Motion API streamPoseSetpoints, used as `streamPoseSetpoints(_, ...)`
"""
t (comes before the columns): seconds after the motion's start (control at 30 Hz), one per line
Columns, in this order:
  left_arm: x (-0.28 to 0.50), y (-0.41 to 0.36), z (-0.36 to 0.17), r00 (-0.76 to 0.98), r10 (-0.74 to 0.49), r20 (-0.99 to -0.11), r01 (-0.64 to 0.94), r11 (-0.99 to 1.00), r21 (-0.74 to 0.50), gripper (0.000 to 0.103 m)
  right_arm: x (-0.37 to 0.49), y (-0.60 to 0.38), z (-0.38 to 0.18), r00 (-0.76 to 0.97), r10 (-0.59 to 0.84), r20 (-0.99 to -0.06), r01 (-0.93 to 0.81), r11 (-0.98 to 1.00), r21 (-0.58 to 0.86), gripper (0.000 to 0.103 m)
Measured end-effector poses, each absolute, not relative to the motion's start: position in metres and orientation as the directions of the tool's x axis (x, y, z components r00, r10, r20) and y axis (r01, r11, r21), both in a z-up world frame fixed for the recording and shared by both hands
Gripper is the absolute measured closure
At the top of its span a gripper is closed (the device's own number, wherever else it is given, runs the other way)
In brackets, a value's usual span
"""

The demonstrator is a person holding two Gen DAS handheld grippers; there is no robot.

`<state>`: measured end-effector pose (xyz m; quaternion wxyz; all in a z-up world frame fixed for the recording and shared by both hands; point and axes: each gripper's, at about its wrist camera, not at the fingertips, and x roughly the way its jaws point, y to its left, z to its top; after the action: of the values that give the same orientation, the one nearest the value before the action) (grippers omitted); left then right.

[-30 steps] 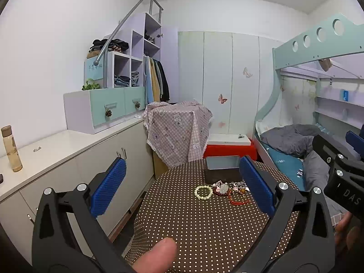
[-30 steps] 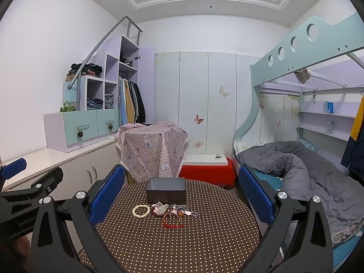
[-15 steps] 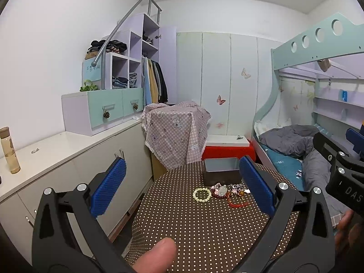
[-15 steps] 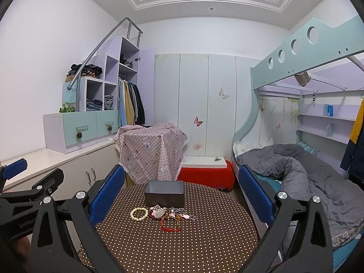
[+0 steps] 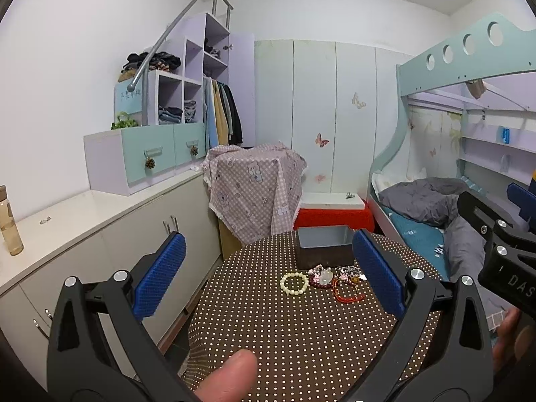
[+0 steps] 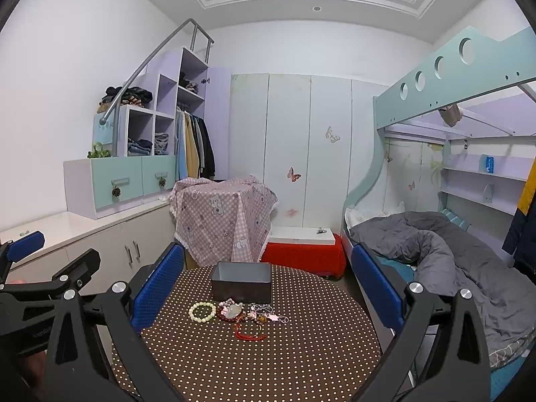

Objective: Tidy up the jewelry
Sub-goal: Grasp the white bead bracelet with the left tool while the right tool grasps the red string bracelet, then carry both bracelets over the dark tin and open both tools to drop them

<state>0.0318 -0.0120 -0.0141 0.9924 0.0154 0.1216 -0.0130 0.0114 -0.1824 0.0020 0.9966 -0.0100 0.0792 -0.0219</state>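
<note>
A round table (image 5: 301, 335) (image 6: 301, 361) with a brown dotted cloth carries a dark open box (image 5: 323, 249) (image 6: 242, 282) at its far side. In front of the box lie a cream bead bracelet (image 5: 294, 283) (image 6: 202, 311), a dark red bead bracelet with a pale stone (image 5: 321, 277) (image 6: 231, 313), a red cord bracelet (image 5: 348, 294) (image 6: 249, 332) and several small pink and grey pieces (image 6: 268, 313). My left gripper (image 5: 268, 278) is open, held above the table's near side, short of the jewelry. My right gripper (image 6: 268, 288) is open too, with nothing in it.
A white cabinet run (image 5: 100, 221) with a bottle (image 5: 10, 227) lines the left wall. A cloth-covered stand (image 6: 224, 214) and a red box with a white lid (image 6: 303, 251) stand behind the table. A bunk bed with a grey duvet (image 6: 452, 258) fills the right. A thumb (image 5: 231, 375) shows at the bottom.
Both cameras have shifted slightly, so the box and jewelry sit a little higher and further left in each view. Both grippers stay open and nothing on the table has moved.
</note>
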Motion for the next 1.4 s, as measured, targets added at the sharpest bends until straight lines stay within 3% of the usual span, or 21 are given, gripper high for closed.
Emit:
streamPoseSetpoints(0.23,0.069,-0.012,-0.041,0.943,-0.031,-0.332,0.043,0.999,0.031,0.006,0.039,-0.190,-0.019,0.974,-0.036,-0.224,0.030,0.999,-0.032,0.007)
streamPoseSetpoints(0.7,0.192,-0.002,-0.140,0.769,-0.009,-0.639,0.048,0.998,0.043,0.005,0.139,-0.222,-0.133,0.790,0.018,-0.612,0.010,0.999,0.042,0.007)
streamPoseSetpoints(1.1,0.296,-0.018,-0.196,0.605,-0.005,-0.796,0.092,0.994,0.063,0.007,0.202,-0.243,-0.172,0.653,0.110,-0.749,-0.034,0.993,0.116,0.010)
streamPoseSetpoints(1.17,0.304,-0.019,-0.203,0.579,-0.007,-0.815,0.102,0.993,0.064,0.017,0.213,-0.241,-0.176,0.633,0.127,-0.763,-0.052,0.991,0.121,0.016)
streamPoseSetpoints(1.2,0.307,-0.020,-0.206,0.566,-0.007,-0.824,0.107,0.992,0.064,0.028,0.222,-0.238,-0.178,0.619,0.137,-0.774,-0.068,0.990,0.121,0.021)
streamPoseSetpoints(1.3,0.307,-0.019,-0.210,0.563,-0.050,-0.825,0.120,0.993,0.021,0.041,0.241,-0.229,-0.187,0.591,0.159,-0.791,-0.110,0.987,0.116,0.034)
streamPoseSetpoints(1.37,0.307,-0.024,-0.208,0.566,-0.074,-0.821,0.153,0.988,0.017,0.061,0.252,-0.222,-0.196,0.564,0.159,-0.810,-0.134,0.986,0.101,0.046)
streamPoseSetpoints(1.4,0.304,-0.029,-0.206,0.569,-0.094,-0.817,0.184,0.983,0.015,0.079,0.256,-0.217,-0.202,0.554,0.159,-0.817,-0.148,0.985,0.091,0.056)
